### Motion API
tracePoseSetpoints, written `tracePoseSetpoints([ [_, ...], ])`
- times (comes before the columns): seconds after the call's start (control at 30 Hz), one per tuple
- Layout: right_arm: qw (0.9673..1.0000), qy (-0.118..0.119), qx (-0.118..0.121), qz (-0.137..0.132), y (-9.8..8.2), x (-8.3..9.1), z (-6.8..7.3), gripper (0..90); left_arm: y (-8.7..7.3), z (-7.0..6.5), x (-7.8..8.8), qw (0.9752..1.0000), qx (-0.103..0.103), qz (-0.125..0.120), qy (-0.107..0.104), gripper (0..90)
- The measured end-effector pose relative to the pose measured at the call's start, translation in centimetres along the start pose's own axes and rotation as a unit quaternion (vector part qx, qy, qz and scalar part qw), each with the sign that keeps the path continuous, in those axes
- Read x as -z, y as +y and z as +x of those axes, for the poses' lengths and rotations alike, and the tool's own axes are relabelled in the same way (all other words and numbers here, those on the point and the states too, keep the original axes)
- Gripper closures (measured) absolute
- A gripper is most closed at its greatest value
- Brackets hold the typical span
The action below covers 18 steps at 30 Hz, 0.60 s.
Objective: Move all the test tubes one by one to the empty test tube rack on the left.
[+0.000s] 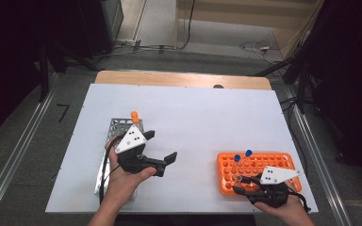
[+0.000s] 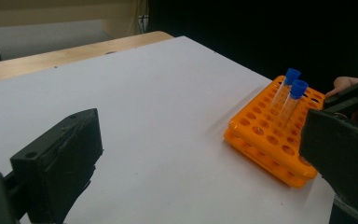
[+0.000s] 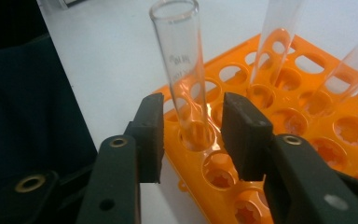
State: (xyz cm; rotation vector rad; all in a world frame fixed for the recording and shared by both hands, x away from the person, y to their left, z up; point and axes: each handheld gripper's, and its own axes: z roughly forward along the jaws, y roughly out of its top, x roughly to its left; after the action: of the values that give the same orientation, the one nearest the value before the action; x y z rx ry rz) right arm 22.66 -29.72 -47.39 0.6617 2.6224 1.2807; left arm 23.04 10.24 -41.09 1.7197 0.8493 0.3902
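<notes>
right gripper (image 3: 191,135) jaws flank uncapped tube (image 3: 182,70), apart.

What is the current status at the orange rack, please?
Right gripper open around uncapped tube seated in orange rack. Left gripper open, empty. Two blue-capped tubes behind, clear.
</notes>
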Motion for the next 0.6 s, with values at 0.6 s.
tracePoseSetpoints([
  [0.6, 0.9999, -0.01, 0.01, -0.005, 0.8, 0.8, 0.1, 74.3, -0.4, -1.6, -1.4, 0.9996, -0.008, 0.007, -0.025, 0.0],
])
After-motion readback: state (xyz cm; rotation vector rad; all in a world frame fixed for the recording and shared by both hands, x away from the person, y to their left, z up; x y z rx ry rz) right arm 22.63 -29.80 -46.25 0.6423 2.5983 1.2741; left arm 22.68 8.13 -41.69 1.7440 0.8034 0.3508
